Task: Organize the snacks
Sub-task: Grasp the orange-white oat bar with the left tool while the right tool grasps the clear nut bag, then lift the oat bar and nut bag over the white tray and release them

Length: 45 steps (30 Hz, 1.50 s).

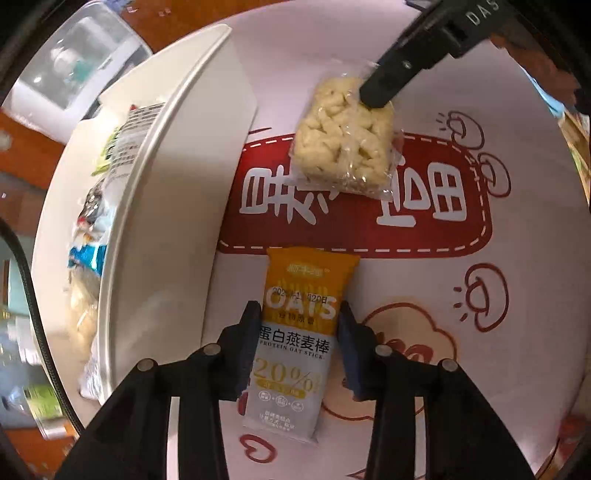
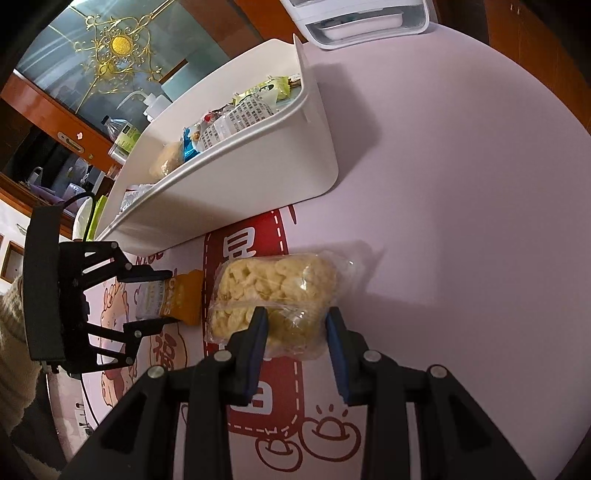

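- Orange-and-white foil packet of an oat stick (image 1: 295, 339) lies flat on the pale round table mat with red cartoon print (image 1: 480, 258), printed face up, just beside the bin's outer wall.
- Left gripper (image 1: 297, 325) straddles the packet: both black fingers with blue pads (image 1: 349, 350) touch its long edges, pinching it.
- Clear plastic bag of pale yellow puffed-grain cake (image 2: 273, 295) lies on the same mat over the red dashed label, near the orange packet but apart from it.
- Right gripper (image 2: 295, 332) sits around the bag's near end, its fingers (image 2: 255, 350) closed against the wrapper on either side.
- White plastic storage bin with a curved rim (image 2: 280, 166) stands on the mat beyond both snacks; it holds several wrapped snacks (image 2: 229, 118), green, blue and white.
- White lidded box (image 2: 362, 22) sits past the bin at the mat's edge.
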### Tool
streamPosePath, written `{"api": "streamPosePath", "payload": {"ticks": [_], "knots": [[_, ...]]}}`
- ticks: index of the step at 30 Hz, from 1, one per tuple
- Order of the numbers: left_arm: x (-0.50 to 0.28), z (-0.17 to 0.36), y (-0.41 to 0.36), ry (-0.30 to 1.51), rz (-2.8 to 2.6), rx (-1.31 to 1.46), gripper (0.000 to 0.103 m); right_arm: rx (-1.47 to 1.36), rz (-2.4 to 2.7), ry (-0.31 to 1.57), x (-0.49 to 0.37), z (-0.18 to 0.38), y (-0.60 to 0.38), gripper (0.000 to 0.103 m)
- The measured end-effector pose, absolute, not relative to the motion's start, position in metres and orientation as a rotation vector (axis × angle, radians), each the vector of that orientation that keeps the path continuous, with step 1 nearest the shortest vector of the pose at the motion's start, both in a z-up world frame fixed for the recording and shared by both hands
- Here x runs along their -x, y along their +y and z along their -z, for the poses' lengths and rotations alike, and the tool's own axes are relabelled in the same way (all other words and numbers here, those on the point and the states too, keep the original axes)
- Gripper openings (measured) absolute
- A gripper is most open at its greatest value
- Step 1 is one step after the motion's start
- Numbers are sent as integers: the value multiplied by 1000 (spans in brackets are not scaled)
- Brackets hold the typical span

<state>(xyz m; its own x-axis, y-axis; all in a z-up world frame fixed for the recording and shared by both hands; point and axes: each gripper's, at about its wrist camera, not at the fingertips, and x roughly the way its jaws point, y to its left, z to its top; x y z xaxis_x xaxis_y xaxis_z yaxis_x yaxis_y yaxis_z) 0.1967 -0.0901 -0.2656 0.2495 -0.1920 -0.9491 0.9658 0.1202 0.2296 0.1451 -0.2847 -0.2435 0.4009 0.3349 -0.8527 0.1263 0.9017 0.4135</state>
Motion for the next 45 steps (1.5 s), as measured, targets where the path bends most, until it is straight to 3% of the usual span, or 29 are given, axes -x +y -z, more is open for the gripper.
{"api": "streamPosePath", "payload": {"ticks": [8,15,31,37,42,43,44,45], "knots": [[-192,228,-56,1018,996,-639,38,-431,-153,1145,-139,229,-279,29],[-176,166,-36,939,877,-394,38,-382,-204,1088,-133,197,-268,28],[-232,7,-24,680,413,-209,38,-80,-207,601,-173,-1,-220,28],[-273,-27,-21,630,334,-136,38,-24,-133,515,-211,-35,-212,28],[-300,-20,-26,640,288,-143,41,8,-100,561,-250,-27,-205,31],[-305,-16,-29,643,275,-152,47,30,-90,581,-259,-21,-201,34],[-308,-12,-31,648,260,-167,72,49,-80,604,-265,-14,-197,37],[-310,-8,-33,650,246,-181,89,70,-67,632,-273,-6,-194,46]]}}
